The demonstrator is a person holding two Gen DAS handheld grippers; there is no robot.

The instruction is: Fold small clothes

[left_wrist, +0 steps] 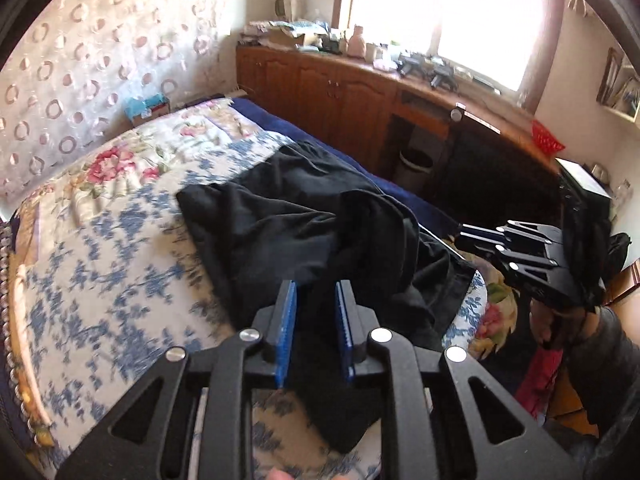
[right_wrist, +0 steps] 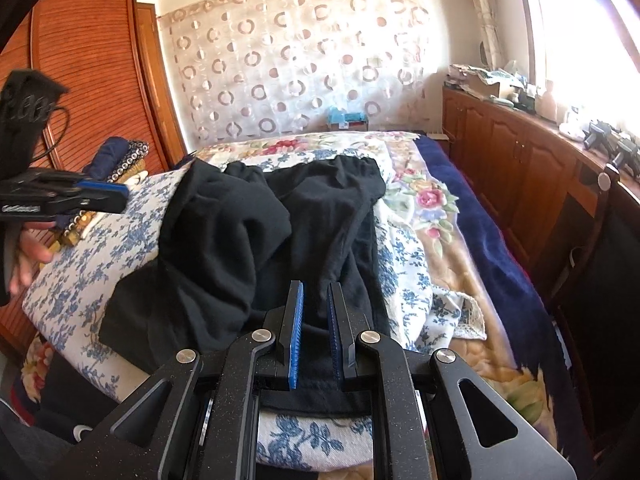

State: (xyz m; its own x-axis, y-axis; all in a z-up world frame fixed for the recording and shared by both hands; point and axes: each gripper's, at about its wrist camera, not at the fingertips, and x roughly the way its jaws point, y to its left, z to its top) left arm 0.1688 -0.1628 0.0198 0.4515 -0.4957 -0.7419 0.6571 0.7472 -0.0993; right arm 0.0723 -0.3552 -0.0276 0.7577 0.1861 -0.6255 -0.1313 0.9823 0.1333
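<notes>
A crumpled black garment lies on a blue-and-white floral cushion on the bed; it also shows in the right wrist view. My left gripper is open above the garment's near end, with nothing between its blue pads. It appears from the side in the right wrist view, off the cushion's left edge. My right gripper is open, hovering over the garment's near hem. It appears in the left wrist view, to the right of the garment.
A floral quilt and navy blanket cover the bed. Wooden cabinets with clutter run under the window. A wooden wardrobe stands left, folded fabrics beside it. A bin sits by the bed.
</notes>
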